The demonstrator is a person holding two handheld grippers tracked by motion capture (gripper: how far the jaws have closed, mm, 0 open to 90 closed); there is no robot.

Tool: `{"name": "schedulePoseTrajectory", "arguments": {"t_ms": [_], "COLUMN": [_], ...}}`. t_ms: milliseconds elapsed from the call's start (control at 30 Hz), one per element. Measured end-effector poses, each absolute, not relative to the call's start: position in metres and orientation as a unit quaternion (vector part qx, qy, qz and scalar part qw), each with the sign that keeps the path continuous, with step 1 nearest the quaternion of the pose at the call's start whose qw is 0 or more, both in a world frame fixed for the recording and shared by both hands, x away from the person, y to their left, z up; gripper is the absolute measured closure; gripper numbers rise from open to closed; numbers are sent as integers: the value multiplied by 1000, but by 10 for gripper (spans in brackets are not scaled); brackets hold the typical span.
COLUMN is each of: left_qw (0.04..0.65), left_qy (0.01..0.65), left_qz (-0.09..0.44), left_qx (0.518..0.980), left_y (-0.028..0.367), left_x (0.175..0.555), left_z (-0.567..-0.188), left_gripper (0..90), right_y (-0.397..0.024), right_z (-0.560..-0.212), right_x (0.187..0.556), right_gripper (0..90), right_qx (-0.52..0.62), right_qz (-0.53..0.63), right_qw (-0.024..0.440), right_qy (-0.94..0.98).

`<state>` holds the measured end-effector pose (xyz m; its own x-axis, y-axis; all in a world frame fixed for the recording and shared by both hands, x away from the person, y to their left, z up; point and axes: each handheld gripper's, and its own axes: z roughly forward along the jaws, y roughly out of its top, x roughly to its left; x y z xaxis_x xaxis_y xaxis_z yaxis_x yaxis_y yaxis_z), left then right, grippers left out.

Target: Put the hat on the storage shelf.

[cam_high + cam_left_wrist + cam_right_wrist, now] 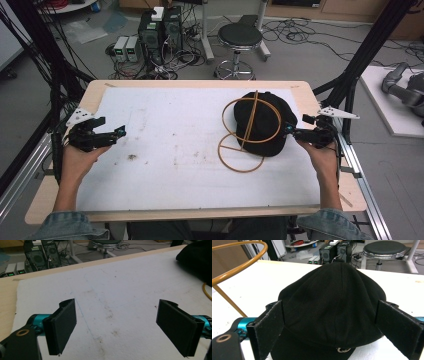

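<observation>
While jaws spread wide, right gripper (329,330) frames black cap (332,305), no pinch.
Left gripper (117,327) also spread, over bare white mat (120,290).

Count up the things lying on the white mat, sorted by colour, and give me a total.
Black: 1, the cap
Yellowish tan: 1, the ring stand, which stands over the cap
Total: 2
</observation>
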<state>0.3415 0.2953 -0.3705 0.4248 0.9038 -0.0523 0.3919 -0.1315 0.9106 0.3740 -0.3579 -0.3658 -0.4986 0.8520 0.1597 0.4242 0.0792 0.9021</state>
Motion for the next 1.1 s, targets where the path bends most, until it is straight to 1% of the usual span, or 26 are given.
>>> {"name": "schedulePoseTrajectory", "arguments": {"t_ms": [200, 833, 967, 1067, 1100], "left_qw": [468, 471, 470, 472, 472], "left_qy": [467, 456, 455, 455, 456], "left_qz": [277, 280, 278, 277, 276], "left_qx": [697, 702, 703, 702, 702], "left_y": [296, 292, 291, 291, 291], "left_x": [342, 339, 339, 339, 339], "left_z": [-371, -368, -368, -368, -368], "left_gripper": [169, 169, 169, 169, 169], "right_y": [-358, -357, -356, -358, -358], "right_z": [-367, -366, -367, -367, -366], "right_x": [374, 373, 375, 378, 379], "right_gripper": [88, 88, 88, 88, 88], "right_qx": [455, 457, 456, 460, 459], "right_qz": [498, 497, 494, 497, 496], "right_qw": [211, 217, 217, 208, 213], "right_qy": [708, 705, 708, 705, 706]}}
